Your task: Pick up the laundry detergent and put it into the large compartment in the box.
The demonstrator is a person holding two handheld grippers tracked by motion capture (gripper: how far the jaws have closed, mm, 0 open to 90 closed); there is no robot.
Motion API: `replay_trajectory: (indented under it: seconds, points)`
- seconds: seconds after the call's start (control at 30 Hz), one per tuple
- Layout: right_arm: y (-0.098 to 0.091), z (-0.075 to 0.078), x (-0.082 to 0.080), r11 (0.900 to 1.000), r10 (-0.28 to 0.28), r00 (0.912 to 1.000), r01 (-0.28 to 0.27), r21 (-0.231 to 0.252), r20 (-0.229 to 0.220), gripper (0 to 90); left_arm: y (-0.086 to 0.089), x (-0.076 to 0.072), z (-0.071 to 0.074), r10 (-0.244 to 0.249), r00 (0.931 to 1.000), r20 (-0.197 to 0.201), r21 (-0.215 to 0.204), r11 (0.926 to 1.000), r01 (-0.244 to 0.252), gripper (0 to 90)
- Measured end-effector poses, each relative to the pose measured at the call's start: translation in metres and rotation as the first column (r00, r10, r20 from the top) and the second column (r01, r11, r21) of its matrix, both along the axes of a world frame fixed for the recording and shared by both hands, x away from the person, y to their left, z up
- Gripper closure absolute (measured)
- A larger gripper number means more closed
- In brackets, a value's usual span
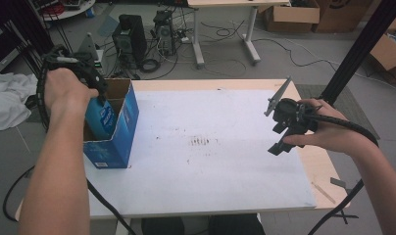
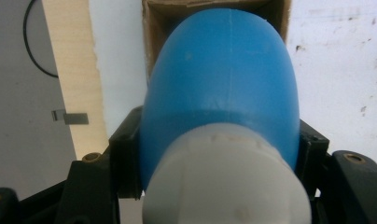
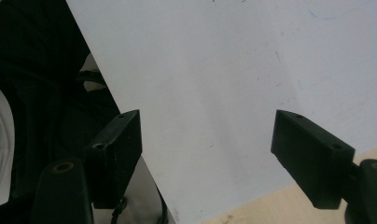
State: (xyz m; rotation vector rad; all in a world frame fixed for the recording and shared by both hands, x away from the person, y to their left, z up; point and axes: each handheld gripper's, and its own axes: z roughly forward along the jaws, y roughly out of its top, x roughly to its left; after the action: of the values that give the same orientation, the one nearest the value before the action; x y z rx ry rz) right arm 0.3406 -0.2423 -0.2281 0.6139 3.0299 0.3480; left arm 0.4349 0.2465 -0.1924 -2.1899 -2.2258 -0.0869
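A blue plastic bottle [image 1: 101, 116] with a white cap [image 2: 226, 179] hangs partly inside an open blue cardboard box [image 1: 118, 131] at the table's left edge. My left gripper [image 1: 94, 86] is shut on the bottle just below the cap, one black jaw on each side of it. In the left gripper view the bottle's body [image 2: 221, 79] points down into the box's brown interior [image 2: 154, 21]. My right gripper [image 1: 280, 139] hovers over the table's right side, its jaws wide open with nothing between them. In the right gripper view, white tabletop [image 3: 214, 70] lies between its fingertips [image 3: 121, 135].
The white sheet [image 1: 206, 147] covers a wooden table [image 1: 323, 171]. A black metal post [image 1: 355, 49] rises at the right. Computer towers, cables and cardboard boxes [image 1: 291, 14] stand on the floor beyond the table. White cloth [image 1: 7, 98] lies at the far left.
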Motion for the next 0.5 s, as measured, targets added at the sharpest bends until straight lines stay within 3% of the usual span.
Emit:
replay_trajectory:
  seconds: [0.5]
  points:
    - [0.002, -0.004, 0.002, 1.0, 0.003, 0.9999, -0.003, -0.005, -0.01, 24.5, 0.001, 0.005, -0.039, 0.009, 0.9984, -0.055, -0.01, 0.9999, -0.01, 37.8]
